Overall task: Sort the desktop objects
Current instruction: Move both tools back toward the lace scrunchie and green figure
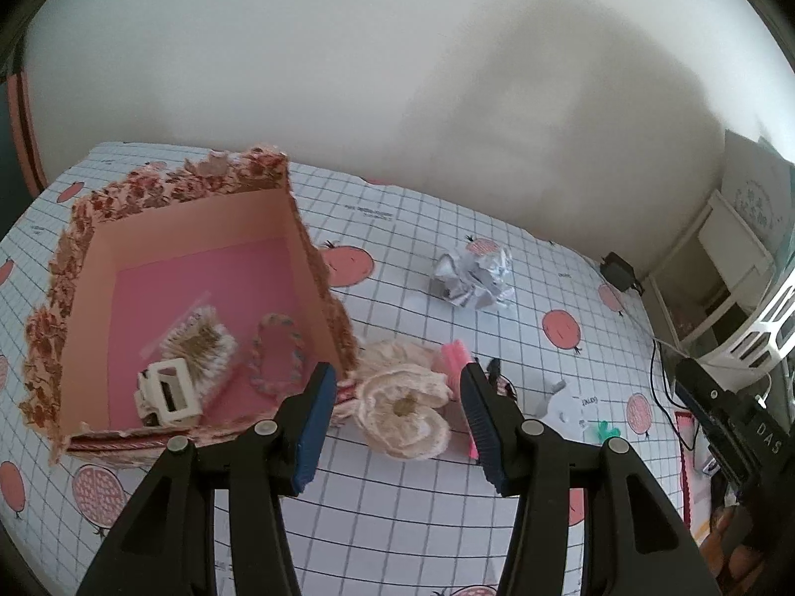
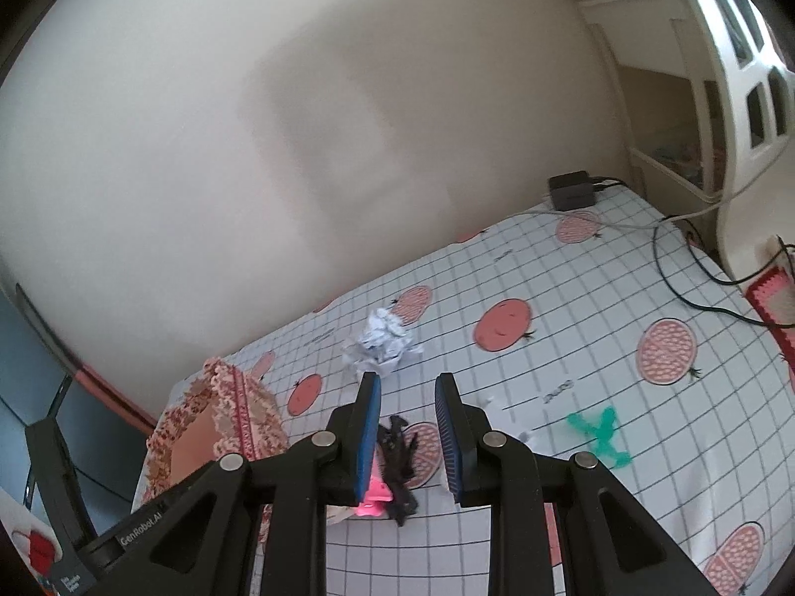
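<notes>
Left wrist view shows your storage box [image 1: 198, 268] at centre left, and your left gripper [image 1: 392, 427] open, empty, framing the cream scrunchie [image 1: 402, 407] just beside it; grasping that seems next. Your right gripper [image 2: 407, 437] hangs open over the black clip [image 2: 397, 462].

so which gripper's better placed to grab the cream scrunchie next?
Left, probably. The left gripper is open with the cream scrunchie framed between its fingers, beside the storage box. The right gripper frames the black hair clip instead.

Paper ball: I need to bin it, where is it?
The paper ball lies on the tablecloth, right of the box in the left wrist view, beyond the scrunchie.
</notes>
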Demonstrator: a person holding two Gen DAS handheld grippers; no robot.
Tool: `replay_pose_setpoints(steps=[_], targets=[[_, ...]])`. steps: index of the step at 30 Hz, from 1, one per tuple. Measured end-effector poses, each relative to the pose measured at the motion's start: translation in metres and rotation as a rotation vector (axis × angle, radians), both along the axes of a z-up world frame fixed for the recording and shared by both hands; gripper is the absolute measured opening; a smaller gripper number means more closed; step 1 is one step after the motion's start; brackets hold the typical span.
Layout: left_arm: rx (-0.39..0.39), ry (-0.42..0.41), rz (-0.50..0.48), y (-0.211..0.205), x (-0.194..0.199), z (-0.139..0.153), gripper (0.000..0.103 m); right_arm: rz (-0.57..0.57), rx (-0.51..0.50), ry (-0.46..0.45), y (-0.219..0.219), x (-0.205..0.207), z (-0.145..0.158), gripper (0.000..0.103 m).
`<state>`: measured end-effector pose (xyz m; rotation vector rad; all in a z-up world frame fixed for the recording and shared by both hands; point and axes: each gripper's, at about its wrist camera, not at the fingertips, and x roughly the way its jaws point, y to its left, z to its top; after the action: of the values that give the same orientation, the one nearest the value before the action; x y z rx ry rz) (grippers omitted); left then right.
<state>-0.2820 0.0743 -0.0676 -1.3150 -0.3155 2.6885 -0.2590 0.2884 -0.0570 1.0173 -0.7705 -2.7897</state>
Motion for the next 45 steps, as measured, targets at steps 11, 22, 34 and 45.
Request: replay_pose_setpoints(steps=[11,22,34,45], targets=[[0.026,-0.066,-0.024,0.022,-0.006,-0.021,0.054,-0.053,0.041,-0.098,0.021,-0.007,-0.018,0.026],[0.017,-0.18,-0.01,0.03,-0.02,-0.057,0.06,-0.077,0.04,-0.211,0.031,-0.017,-0.044,0.035],[-0.011,-0.251,-0.008,0.03,-0.027,-0.081,0.061,-0.19,0.046,-0.362,0.058,-0.016,-0.071,0.048],[0.036,-0.284,0.019,0.024,-0.03,-0.091,0.066,-0.204,0.054,-0.44,0.065,-0.022,-0.093,0.056]])
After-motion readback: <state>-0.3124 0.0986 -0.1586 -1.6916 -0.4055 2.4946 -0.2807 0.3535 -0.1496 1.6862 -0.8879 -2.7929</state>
